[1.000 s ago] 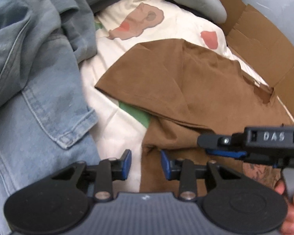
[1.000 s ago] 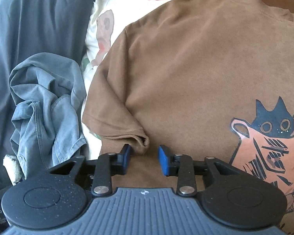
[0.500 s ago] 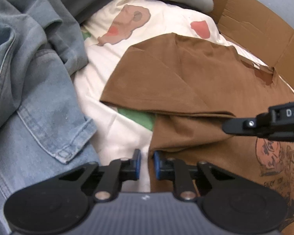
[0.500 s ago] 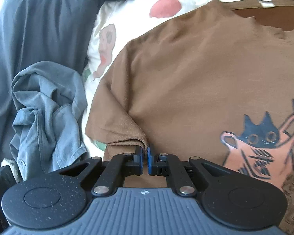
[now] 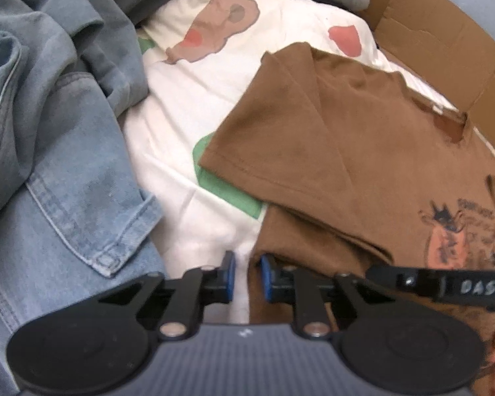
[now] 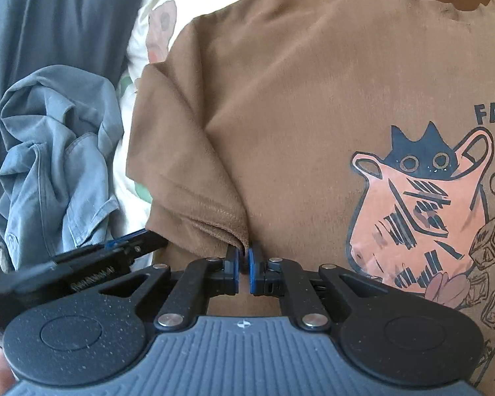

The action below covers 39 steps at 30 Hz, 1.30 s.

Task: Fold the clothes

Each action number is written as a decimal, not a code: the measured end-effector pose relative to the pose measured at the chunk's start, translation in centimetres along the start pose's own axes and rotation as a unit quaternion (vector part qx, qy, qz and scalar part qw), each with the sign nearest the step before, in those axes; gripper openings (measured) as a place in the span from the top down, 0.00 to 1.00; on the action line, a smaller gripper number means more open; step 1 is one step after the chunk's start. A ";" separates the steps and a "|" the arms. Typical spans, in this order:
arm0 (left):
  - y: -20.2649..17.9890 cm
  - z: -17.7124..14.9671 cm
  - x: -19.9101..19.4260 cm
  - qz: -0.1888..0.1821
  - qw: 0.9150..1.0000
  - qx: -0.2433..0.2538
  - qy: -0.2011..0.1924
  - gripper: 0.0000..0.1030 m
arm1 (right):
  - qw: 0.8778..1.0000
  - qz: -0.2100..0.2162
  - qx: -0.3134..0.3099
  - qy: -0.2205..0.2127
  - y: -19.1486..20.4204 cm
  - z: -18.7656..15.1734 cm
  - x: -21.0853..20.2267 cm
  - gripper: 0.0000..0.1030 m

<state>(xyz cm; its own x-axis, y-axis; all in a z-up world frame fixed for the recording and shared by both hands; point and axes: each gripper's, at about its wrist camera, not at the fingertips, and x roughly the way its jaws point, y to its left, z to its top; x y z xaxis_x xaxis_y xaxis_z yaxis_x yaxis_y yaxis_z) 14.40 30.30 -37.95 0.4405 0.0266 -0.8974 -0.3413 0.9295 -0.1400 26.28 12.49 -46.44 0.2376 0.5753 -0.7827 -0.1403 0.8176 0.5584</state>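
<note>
Both claws are working low at six o'clock in their own views, and I am taking them left to right. Out at nine o'clock in the left view the denim garment [image 5: 59, 171] is lying heaped, well clear of the fold. My left gripper [image 5: 246, 275] is sitting with its blue pads parted by a narrow gap over the patterned sheet [image 5: 194, 115], gripping nothing; its right pad is just at the side edge of the brown T-shirt [image 5: 346, 151], I judge so that it can take that edge. At two o'clock the cardboard [image 5: 439, 49] is bordering the bed. The T-shirt is lying print-up on the sheet, its sleeve [image 6: 188, 171] turned in over the body. My right gripper [image 6: 243, 269] is closing on the sleeve's hem, pads almost together with cloth between them, probably to carry the sleeve further across. A grey-blue shirt [image 6: 56, 165] is bunched at nine o'clock there.
</note>
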 end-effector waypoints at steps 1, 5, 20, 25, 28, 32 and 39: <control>0.0 0.1 -0.6 -0.007 1.000 0.003 -0.007 0.76 | 1.000 0.000 0.000 0.000 -0.1 0.0 -0.2 0.92; 0.1 0.7 -2.3 -0.029 0.999 0.010 -0.031 0.61 | 1.000 0.001 -0.001 0.000 -0.4 -0.1 -0.8 0.82; 2.2 5.3 1.7 0.003 0.998 -0.020 -0.054 0.52 | 1.000 -0.012 0.018 -0.008 -2.2 -0.5 -3.1 0.82; 1.3 4.9 3.1 0.018 0.999 0.003 -0.048 0.61 | 0.999 -0.018 0.028 -0.015 -2.6 -0.4 -3.3 0.81; 1.4 4.7 3.2 0.019 0.999 -0.001 -0.045 0.65 | 0.999 -0.018 0.021 -0.017 -2.5 -0.2 -3.2 0.81; 1.5 4.7 3.0 0.019 0.999 -0.010 -0.044 0.90 | 0.999 -0.018 0.013 -0.025 -2.2 0.3 -3.3 0.81; 0.9 6.3 0.1 -0.003 0.998 0.003 -0.058 0.96 | 0.998 0.009 -0.006 -0.067 -0.8 1.9 -4.3 0.81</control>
<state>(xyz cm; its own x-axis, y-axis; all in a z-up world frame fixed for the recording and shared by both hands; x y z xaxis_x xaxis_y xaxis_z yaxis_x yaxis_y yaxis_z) 19.38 33.42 -35.58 0.5353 0.0624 -0.8424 -0.3335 0.9318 -0.1429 27.18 9.32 -42.97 0.3613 0.5823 -0.7283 -0.1578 0.8079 0.5677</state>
